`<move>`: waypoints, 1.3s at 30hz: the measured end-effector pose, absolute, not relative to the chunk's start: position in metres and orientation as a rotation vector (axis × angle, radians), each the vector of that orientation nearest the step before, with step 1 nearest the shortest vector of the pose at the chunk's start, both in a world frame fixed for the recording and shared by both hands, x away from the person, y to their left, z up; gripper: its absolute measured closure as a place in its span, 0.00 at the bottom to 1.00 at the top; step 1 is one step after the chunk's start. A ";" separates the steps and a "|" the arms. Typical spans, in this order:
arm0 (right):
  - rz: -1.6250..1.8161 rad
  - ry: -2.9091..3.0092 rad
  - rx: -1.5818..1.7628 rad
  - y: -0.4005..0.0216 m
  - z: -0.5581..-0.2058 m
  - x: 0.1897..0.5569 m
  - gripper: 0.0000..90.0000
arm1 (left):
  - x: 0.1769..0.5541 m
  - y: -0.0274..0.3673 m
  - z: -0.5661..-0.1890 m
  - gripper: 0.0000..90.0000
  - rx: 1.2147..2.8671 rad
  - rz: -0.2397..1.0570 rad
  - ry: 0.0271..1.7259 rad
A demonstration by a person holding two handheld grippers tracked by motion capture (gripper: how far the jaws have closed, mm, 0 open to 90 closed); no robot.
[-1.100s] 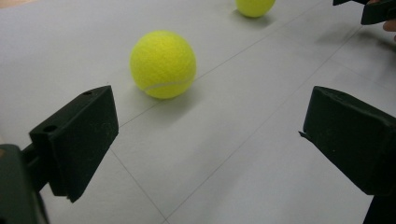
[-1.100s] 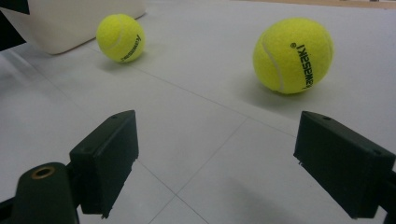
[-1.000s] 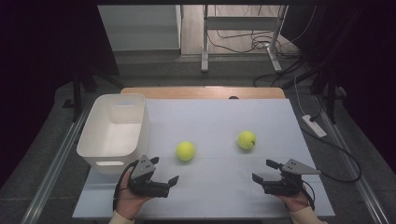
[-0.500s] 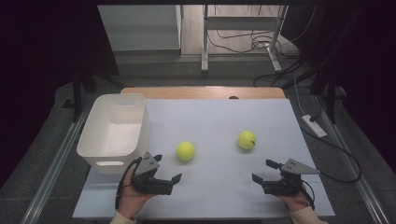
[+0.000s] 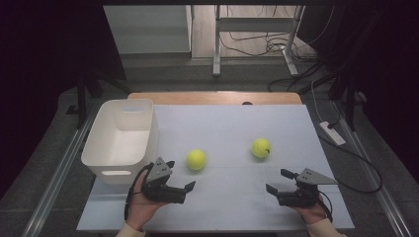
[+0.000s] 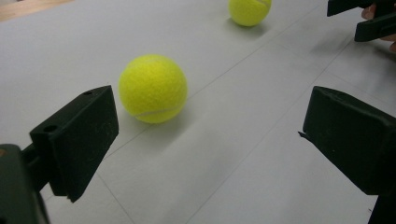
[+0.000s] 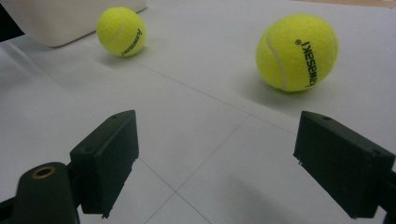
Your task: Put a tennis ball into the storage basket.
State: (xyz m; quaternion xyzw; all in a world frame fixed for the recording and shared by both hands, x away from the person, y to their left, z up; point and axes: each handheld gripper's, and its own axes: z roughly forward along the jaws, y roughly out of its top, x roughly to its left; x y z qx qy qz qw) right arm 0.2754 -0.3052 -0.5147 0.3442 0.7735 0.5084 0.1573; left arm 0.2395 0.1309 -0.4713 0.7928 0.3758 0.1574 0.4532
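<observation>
The left tennis ball [image 5: 196, 159] lies on the white table top [image 5: 232, 128], just beside the white plastic bin [image 5: 121, 138] and nearest to the left gripper [image 5: 181, 174]. In the left gripper view this ball [image 6: 153, 88] sits on the table a little ahead of the jaws and closer to the left one, touching neither. The left gripper's jaws stand wide apart with nothing between them but bare table; it holds nothing.

The right tennis ball [image 5: 261, 147] rests well apart from the first, farther toward the table's right side, and near the right gripper [image 5: 278, 180]. In the right gripper view it [image 7: 297, 52] lies ahead of the jaws, toward the right one, clear of both. The right gripper [image 7: 215, 163] is likewise spread wide and empty, its jaws hovering over the table surface.

On the right tennis ball the word "kawasaki" is printed in black along its side, with a small registered mark at the end. In the right gripper view the left tennis ball [image 7: 121, 31] carries the same black word, seen at an angle, with the bin wall just behind it.

Each gripper is carried in a person's hand at the near edge of the table, the left hand [image 5: 143, 205] beneath its gripper and the right hand [image 5: 311, 213] beneath the other.
</observation>
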 end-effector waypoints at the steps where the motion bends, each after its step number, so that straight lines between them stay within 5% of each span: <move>1: 1.454 2.211 0.989 -0.305 -0.515 0.275 0.15 | 0.240 0.130 -0.470 0.05 1.958 0.389 0.924; 39: 1.448 2.210 0.990 -0.306 -0.515 0.275 0.15 | 0.265 0.109 -0.450 0.05 1.977 0.390 0.895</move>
